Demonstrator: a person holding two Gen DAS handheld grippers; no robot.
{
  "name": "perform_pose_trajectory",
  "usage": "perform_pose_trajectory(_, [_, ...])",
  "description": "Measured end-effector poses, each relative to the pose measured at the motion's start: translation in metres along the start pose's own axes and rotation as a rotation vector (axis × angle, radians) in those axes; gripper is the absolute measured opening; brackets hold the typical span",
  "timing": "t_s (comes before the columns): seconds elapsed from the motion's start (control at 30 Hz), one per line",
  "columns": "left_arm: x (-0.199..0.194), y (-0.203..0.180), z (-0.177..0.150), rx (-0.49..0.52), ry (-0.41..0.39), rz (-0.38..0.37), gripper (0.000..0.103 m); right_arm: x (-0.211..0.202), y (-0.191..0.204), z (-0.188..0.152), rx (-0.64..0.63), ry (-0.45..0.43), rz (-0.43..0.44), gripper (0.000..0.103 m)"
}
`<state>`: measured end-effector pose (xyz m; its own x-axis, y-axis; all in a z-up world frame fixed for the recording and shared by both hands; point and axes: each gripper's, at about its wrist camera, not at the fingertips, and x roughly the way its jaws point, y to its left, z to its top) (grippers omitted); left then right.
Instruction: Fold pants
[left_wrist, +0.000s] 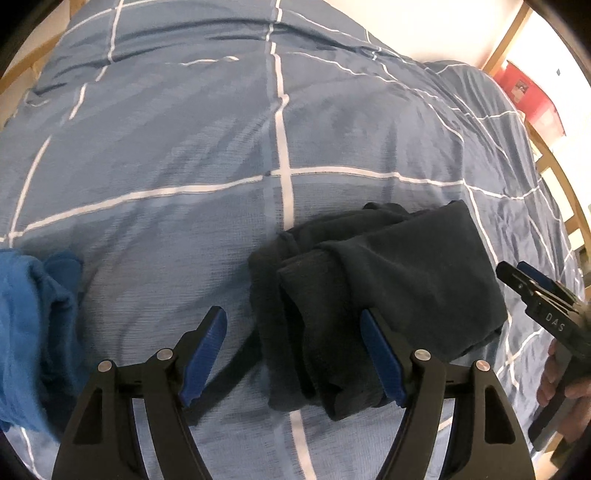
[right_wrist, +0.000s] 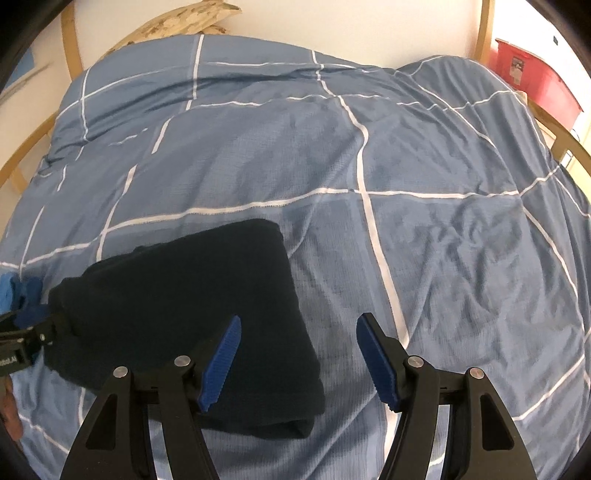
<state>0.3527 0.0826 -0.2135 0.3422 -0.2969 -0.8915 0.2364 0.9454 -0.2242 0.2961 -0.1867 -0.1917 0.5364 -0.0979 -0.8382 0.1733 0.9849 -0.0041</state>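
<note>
Both grippers open: left gripper (left_wrist: 293, 354), right gripper (right_wrist: 298, 356) | pants (right_wrist: 184, 317) folded on duvet (right_wrist: 443, 258)

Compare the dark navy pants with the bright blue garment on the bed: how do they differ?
Dark navy pants: near-black, folded into a compact layered rectangle, lying mid-bed just ahead of the open left gripper.
Bright blue garment: much lighter blue, crumpled and unfolded, off at the left edge of the left wrist view, partly out of frame.
Both are soft fabric resting on the blue checked duvet; no gripper holds either.

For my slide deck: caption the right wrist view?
Open right gripper above dark folded pants on a blue checked duvet.
</note>
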Motion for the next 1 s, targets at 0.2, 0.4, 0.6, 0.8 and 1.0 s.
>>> perform_pose_trajectory(0.2, [0.006, -0.001, 0.005, -0.011, -0.004, -0.013, 0.074, 0.002, -0.003, 0.002, 0.034, 0.0, 0.03, 0.066])
perform_pose_trajectory(0.4, [0.027, 0.005, 0.001, -0.053, 0.031, -0.034, 0.075, 0.015, -0.001, 0.002, 0.011, 0.011, 0.06, 0.066])
perform_pose_trajectory(0.6, [0.04, 0.004, -0.001, -0.063, 0.05, -0.046, 0.078, 0.028, -0.001, -0.002, -0.018, 0.035, 0.066, 0.066])
perform_pose_trajectory(0.8, [0.05, 0.005, 0.0, -0.078, 0.067, -0.066, 0.081, 0.043, -0.007, -0.005, -0.016, 0.073, 0.088, 0.066])
perform_pose_trajectory(1.0, [0.047, 0.003, 0.001, -0.091, 0.07, -0.094, 0.061, 0.058, -0.009, -0.006, 0.003, 0.105, 0.138, 0.066])
